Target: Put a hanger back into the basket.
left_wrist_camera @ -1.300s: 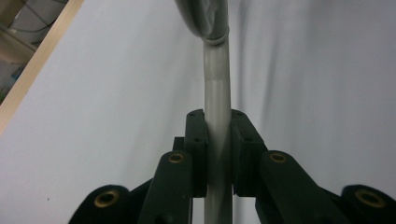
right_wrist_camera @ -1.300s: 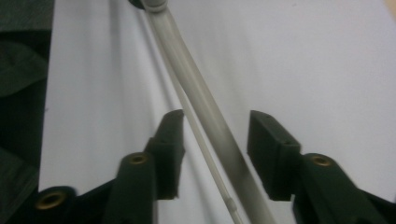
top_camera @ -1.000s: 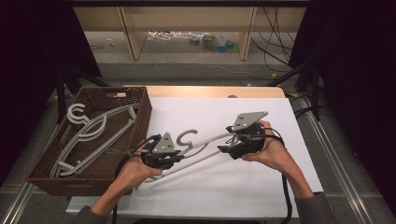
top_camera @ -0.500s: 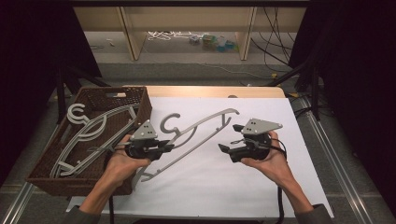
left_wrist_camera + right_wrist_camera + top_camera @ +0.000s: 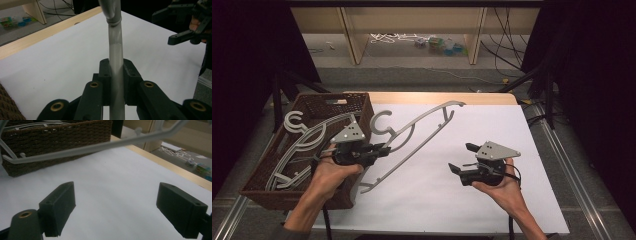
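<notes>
Hanger (image 5: 422, 132) time; in the high view, the left gripper (image 5: 384, 149) pinches the grey hanger near its hook, lifted over the white surface (image 5: 492, 200), just right of the brown basket (image 5: 357, 102); the right gripper (image 5: 460, 159) has just let go, jaws spread, nothing between them. Left gripper view: jaws squeeze the thin bar (image 5: 116, 72). Right gripper view: jaws wide, hanger far off. It looks light, stiff and smooth, so grab a straight bar.
</notes>
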### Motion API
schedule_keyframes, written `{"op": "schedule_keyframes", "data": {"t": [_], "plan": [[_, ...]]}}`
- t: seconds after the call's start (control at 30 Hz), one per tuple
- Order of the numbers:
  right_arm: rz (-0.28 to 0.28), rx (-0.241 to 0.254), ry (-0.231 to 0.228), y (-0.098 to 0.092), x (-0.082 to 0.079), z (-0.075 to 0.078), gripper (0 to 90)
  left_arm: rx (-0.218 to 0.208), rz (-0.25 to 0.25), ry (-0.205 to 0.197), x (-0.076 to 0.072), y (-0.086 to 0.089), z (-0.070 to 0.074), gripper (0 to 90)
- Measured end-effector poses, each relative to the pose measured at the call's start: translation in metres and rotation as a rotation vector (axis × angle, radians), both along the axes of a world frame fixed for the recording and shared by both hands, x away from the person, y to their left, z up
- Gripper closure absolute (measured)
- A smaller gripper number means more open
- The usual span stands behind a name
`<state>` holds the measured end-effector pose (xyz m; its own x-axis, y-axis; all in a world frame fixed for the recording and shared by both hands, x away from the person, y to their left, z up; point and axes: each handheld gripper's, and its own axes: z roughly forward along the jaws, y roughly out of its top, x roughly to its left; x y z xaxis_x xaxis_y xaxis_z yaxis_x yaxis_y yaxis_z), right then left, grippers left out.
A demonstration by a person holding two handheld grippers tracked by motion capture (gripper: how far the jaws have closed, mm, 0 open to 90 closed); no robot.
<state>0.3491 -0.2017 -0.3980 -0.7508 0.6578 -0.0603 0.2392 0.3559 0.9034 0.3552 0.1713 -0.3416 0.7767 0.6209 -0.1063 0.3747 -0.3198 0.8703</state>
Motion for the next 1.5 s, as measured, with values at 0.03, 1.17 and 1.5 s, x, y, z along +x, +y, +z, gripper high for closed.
{"op": "schedule_keyframes", "data": {"t": [0.03, 1.17, 1.5], "plan": [[-0.001, 0.005, 0.003, -0.001, -0.001, -0.002, 16.5, 0.004, -0.001, -0.009, 0.0, 0.001, 0.004, 79.5], [-0.019, 0.003, 0.005, -0.011, -0.016, -0.021, 16.6, -0.079, 0.135, -0.001, 0.016, 0.078, 0.081, 79.5], [-0.022, 0.009, 0.0, -0.012, -0.017, -0.023, 16.5, -0.046, 0.22, 0.004, 0.031, 0.108, 0.077, 79.5]]}}
